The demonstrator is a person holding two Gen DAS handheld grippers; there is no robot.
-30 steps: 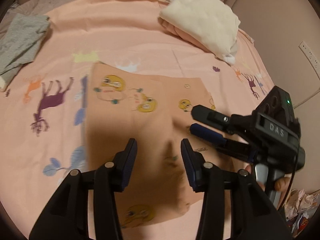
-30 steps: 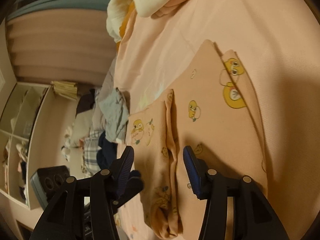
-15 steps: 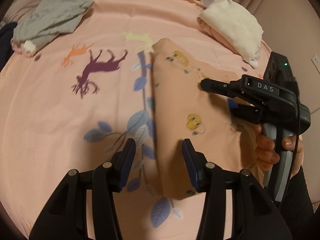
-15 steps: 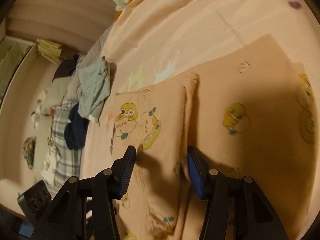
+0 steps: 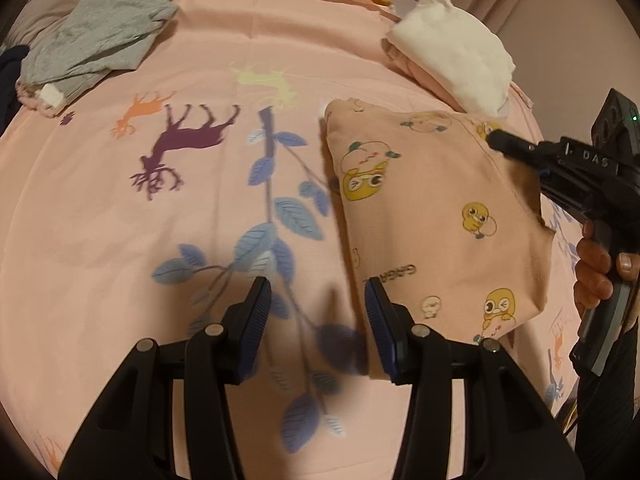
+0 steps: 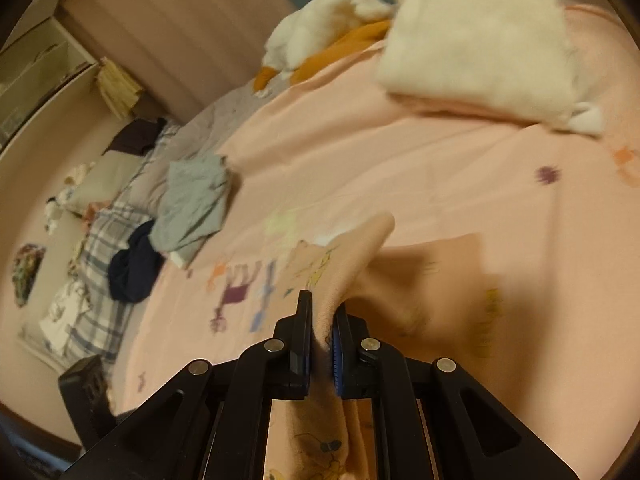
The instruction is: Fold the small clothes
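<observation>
A small peach garment (image 5: 432,216) printed with yellow chicks lies folded on the pink bedsheet (image 5: 160,220), right of centre in the left wrist view. My left gripper (image 5: 316,320) is open and empty, just left of the garment's near edge. My right gripper (image 6: 322,320) is shut on a raised fold of the peach garment (image 6: 352,248); it also shows in the left wrist view (image 5: 516,152) at the garment's far right edge.
A stack with a white folded cloth (image 5: 456,52) on top sits at the far right of the bed. A grey garment (image 5: 100,36) lies at the far left, with a dark navy item (image 6: 132,264) and plaid bedding (image 6: 96,240) beyond it. White and orange cloth (image 6: 320,40) lies at the bed's far edge.
My right gripper has closed on the garment's edge and lifted a fold. My left gripper has moved off the garment to its left edge and stays open.
</observation>
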